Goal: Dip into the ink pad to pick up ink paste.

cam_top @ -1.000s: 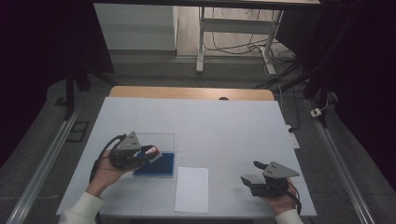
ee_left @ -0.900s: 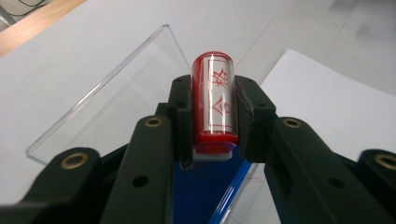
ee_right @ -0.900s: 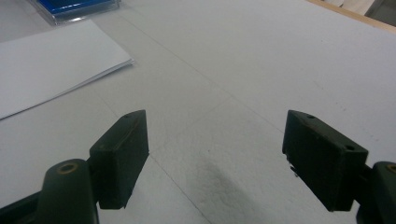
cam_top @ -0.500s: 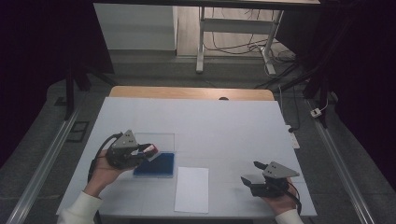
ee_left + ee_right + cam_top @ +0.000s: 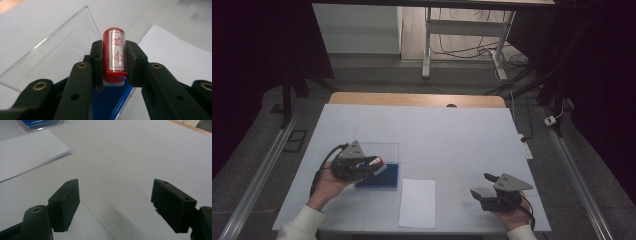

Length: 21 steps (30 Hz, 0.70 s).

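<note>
Two grippers: one loaded, one idle.
Left gripper point(image 5: 113, 75): jaws pressed in on the stamp point(image 5: 114, 53), one pad on each curved side; contact falls on the lower half of the barrel.
Stamp, position: between the left jaws, lifted clear, directly above the blue ink pad point(image 5: 107, 102); in the high view the stamp point(image 5: 377, 162) sits at the gripper's tip over the pad's near-left part.
Stamp, long axis: runs forward along the line of the jaws, away from the gripper's camera; red characters on a white label read along that axis. Which end carries the die cannot be told.
Clear lid point(image 5: 53, 52): stands hinged open ahead and to the left of the left jaws.
Paper sheet point(image 5: 180, 60): ahead-right of the left jaws, beside the pad case.
Right gripper point(image 5: 122, 202): jaws spread wide, nothing between them, bare table surface point(image 5: 140, 152) under them.
Risk 1: smooth round barrel could roll or slide in the flat pads if pressed hard; cause is the small contact area.
Risk 2: swinging toward the sheet may clip the lid edge.
Risk 3: tilted landing would print unevenly.
</note>
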{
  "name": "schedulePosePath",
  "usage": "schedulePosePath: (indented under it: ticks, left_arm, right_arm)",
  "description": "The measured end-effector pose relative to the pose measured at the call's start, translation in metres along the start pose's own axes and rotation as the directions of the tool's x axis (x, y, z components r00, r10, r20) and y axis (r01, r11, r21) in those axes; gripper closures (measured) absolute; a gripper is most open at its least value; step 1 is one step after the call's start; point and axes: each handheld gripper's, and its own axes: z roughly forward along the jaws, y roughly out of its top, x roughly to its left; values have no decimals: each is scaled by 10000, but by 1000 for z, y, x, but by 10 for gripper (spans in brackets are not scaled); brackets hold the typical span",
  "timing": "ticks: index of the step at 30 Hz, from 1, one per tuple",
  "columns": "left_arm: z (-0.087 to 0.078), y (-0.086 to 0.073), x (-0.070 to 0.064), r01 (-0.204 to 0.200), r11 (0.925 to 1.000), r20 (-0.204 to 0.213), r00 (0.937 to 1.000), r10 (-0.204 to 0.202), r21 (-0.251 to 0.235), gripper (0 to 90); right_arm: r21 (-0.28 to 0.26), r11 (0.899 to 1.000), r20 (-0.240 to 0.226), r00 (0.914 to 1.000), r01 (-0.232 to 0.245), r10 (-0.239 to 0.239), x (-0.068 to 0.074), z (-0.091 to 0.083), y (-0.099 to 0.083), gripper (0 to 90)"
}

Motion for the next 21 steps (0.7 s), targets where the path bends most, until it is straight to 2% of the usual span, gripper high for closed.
schedulePosePath:
  ticks: [4, 9, 16, 21]
  left_arm:
    - [8, -2, 1, 46, 9993, -35, 10000, -45, 369, 704]
    - [18, -6, 5, 199, 9968, 130, 9997, -209, 771, 705]
    - [22, -7, 7, 171, 9934, 222, 9996, -197, 1137, 705]
    - [26, -7, 6, 115, 9894, 83, 9999, -129, 1448, 706]
  right_arm:
    - [25, 10000, 10, 10000, 2, -2, 0, -1, 0, 226]
    - [83, 10000, -25, 10000, 31, -31, 0, 0, 0, 228]
    - [140, 9999, -18, 10000, 50, -50, 0, 1, 0, 229]
    - [157, 9999, -14, 10000, 67, -67, 0, 1, 0, 229]
